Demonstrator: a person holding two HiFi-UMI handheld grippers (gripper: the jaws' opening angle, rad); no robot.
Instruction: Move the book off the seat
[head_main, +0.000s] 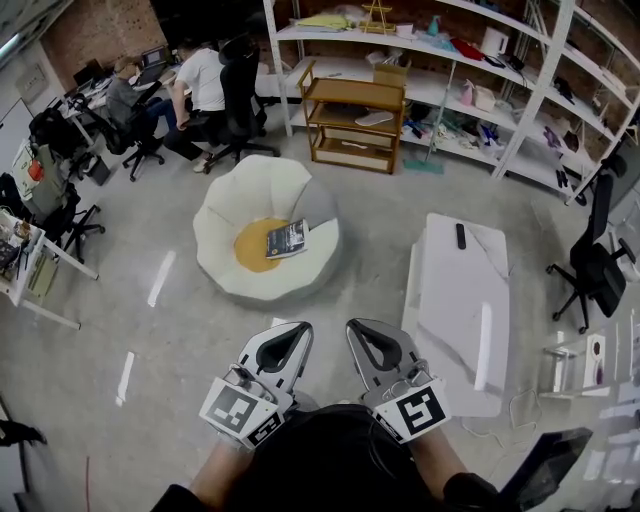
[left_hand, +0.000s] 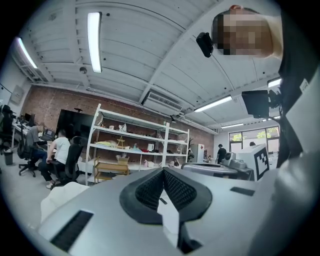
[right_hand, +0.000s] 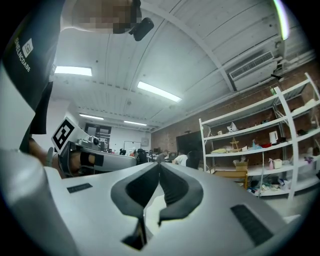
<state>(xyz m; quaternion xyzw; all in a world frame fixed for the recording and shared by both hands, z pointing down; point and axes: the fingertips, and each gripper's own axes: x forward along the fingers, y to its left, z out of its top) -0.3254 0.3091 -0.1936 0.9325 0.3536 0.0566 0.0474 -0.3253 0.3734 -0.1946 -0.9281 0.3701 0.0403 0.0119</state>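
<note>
A dark-covered book (head_main: 287, 238) lies on the yellow cushion of a white, petal-shaped seat (head_main: 225, 205) in the middle of the floor. My left gripper (head_main: 300, 329) and right gripper (head_main: 354, 327) are held side by side close to my body, well short of the seat. Both are shut with nothing between their jaws. In the left gripper view the left gripper (left_hand: 163, 171) points level toward the shelves, with the white seat (left_hand: 62, 196) low at the left. In the right gripper view the right gripper (right_hand: 158, 165) also points level across the room.
A white low table (head_main: 458, 310) with a black remote (head_main: 460, 236) stands right of the seat. A wooden shelf unit (head_main: 351, 120) and white racks (head_main: 520, 90) line the back. People sit at desks (head_main: 165, 95) at the far left. A black office chair (head_main: 590, 265) stands at the right.
</note>
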